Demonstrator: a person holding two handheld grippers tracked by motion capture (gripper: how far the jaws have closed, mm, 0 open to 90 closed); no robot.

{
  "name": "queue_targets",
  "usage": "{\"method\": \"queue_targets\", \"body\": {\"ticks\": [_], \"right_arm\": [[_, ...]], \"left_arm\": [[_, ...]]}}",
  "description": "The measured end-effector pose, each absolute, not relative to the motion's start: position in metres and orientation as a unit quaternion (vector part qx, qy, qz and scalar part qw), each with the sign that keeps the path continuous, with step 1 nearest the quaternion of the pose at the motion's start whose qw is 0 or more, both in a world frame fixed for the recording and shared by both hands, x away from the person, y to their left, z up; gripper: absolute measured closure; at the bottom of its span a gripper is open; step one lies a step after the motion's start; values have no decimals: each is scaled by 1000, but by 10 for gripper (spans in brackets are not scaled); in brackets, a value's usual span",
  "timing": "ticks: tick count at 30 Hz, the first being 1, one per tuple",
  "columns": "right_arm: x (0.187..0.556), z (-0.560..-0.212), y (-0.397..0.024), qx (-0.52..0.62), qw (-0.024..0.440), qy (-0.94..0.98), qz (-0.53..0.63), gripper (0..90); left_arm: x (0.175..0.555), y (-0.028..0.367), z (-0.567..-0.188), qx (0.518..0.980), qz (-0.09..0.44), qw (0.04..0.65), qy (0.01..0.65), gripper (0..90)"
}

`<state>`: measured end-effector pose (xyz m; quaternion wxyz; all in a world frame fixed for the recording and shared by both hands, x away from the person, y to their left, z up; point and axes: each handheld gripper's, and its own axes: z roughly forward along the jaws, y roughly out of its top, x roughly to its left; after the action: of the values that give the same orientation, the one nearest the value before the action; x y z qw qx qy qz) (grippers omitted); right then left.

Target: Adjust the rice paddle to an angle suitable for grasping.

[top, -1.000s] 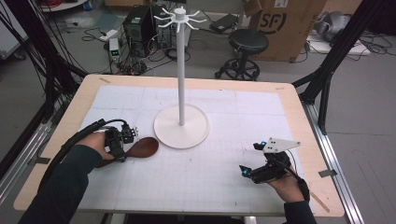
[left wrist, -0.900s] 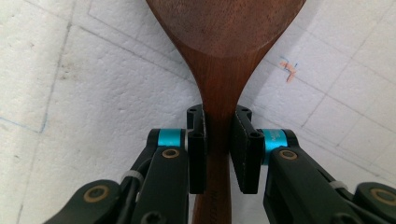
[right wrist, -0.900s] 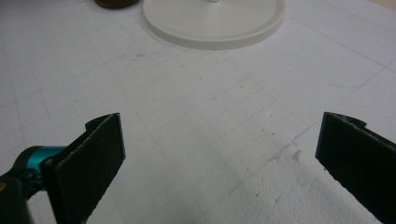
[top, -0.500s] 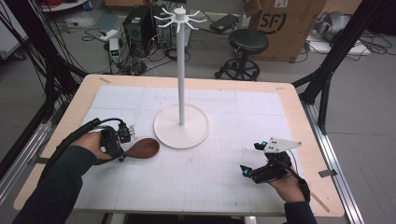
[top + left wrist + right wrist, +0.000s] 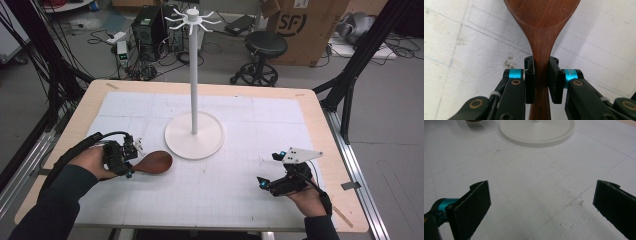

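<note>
Already clamped: left gripper (image 5: 131, 157) jaws nearly shut on the neck of the wooden spoon (image 5: 152, 162), pads pressing both sides of the handle. Long axis running straight out from the jaws, bowl leading, toward 3 o'clock across the bench (image 5: 240, 200). White hook stand (image 5: 194, 135) at 1 o'clock from the bowl, near. Right gripper (image 5: 266, 182) well apart, jaws wide, holding nothing.
</note>
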<state>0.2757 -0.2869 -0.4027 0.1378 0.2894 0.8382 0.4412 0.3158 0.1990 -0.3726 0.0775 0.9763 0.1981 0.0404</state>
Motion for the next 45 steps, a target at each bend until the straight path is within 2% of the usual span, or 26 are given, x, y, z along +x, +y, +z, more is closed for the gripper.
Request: {"method": "queue_targets", "body": {"ticks": [13, 45], "right_arm": [[275, -401, -285, 286, 138, 839, 441, 3], [275, -400, -290, 289, 131, 835, 450, 3]], "left_arm": [[300, 168, -355, 983, 50, 92, 153, 783], [312, 94, -367, 991, 1, 132, 31, 782]]}}
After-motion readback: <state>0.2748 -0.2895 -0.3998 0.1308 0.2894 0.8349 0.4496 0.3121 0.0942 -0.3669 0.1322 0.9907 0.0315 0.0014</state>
